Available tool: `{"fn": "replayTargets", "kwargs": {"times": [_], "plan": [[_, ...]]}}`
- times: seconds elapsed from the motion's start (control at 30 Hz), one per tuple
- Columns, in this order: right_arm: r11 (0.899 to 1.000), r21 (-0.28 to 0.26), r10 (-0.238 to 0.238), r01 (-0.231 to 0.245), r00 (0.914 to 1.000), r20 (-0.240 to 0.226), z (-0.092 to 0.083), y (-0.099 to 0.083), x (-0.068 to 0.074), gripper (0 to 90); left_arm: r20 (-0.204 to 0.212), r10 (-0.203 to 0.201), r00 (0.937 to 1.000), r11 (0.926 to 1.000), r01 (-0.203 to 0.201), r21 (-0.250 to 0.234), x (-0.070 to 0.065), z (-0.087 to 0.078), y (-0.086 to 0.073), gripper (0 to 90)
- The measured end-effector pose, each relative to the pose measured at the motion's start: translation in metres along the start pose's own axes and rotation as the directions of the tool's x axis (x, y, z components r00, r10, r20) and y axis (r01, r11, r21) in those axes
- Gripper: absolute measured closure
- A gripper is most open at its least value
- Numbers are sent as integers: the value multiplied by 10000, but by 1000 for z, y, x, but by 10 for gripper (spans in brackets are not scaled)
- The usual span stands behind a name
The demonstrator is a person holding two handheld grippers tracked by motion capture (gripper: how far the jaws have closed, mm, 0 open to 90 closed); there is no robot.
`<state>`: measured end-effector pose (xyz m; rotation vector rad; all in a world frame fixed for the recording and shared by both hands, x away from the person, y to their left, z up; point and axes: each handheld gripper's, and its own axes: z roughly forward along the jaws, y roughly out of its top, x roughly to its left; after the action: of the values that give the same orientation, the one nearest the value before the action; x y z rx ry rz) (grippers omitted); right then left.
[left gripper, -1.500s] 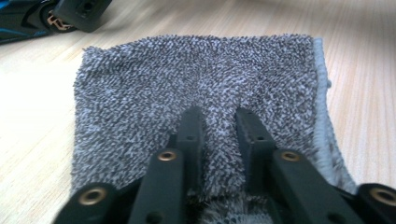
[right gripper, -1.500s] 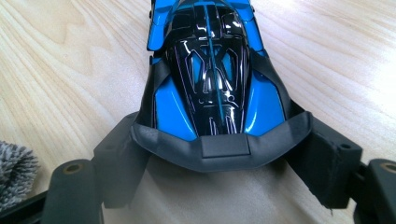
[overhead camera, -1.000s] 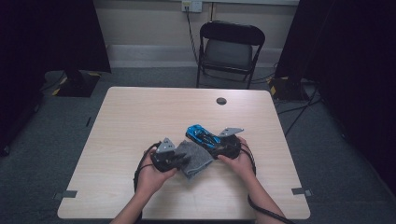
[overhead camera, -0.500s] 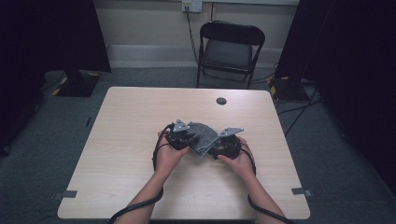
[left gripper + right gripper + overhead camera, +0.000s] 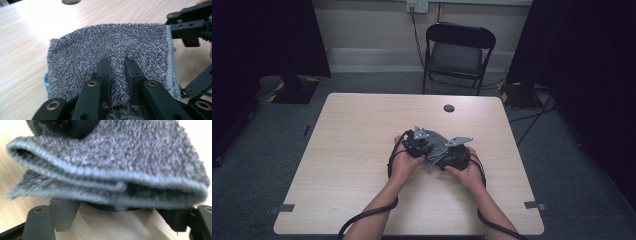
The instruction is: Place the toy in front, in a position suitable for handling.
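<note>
Grey towel folded between two tools on the counter (image 5: 362, 150)

Left tool (image 5: 117, 66) pinches a ridge of the grey towel (image 5: 112, 45); right tool (image 5: 120, 213) stands spread beneath its folded layers.

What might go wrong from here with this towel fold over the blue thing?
The left gripper pinches only a narrow ridge of the grey terry towel, so the cloth may slip out. The folded layers lie loosely stacked at the right gripper, whose jaws stand wide beneath them, so the fold may fall open. A blue object peeks out at the towel's edge, possibly dragged along.
</note>
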<state>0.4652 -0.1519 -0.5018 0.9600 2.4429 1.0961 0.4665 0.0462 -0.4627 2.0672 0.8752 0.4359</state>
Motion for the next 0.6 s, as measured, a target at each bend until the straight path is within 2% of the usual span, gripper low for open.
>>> {"fn": "replayTargets", "kwargs": {"times": [0.13, 0.2, 0.37, 0.53, 0.6], "plan": [[10000, 0, -1, 1, 10000, 0, 0, 0, 0, 244, 32, -388, 9992, 9992, 388, 17, 8, 2, 0, 763], [10000, 0, 4, -4, 10000, -2, 0, 0, 0, 244, 27, -338, 9994, 9994, 337, 36, 11, 3, 1, 764], [10000, 0, 12, -12, 10000, -7, 0, 0, 0, 244, -267, -476, 9985, 9988, 478, 48, 20, 4, 4, 764], [10000, 0, 16, -16, 10000, -13, 0, 0, 0, 244, -424, -797, 9959, 9965, 807, 214, 33, 7, 3, 765], [10000, -2, 17, -17, 10000, -13, 0, 0, 0, 244, -613, -755, 9953, 9965, 774, 304, 37, 7, 3, 766]]}}
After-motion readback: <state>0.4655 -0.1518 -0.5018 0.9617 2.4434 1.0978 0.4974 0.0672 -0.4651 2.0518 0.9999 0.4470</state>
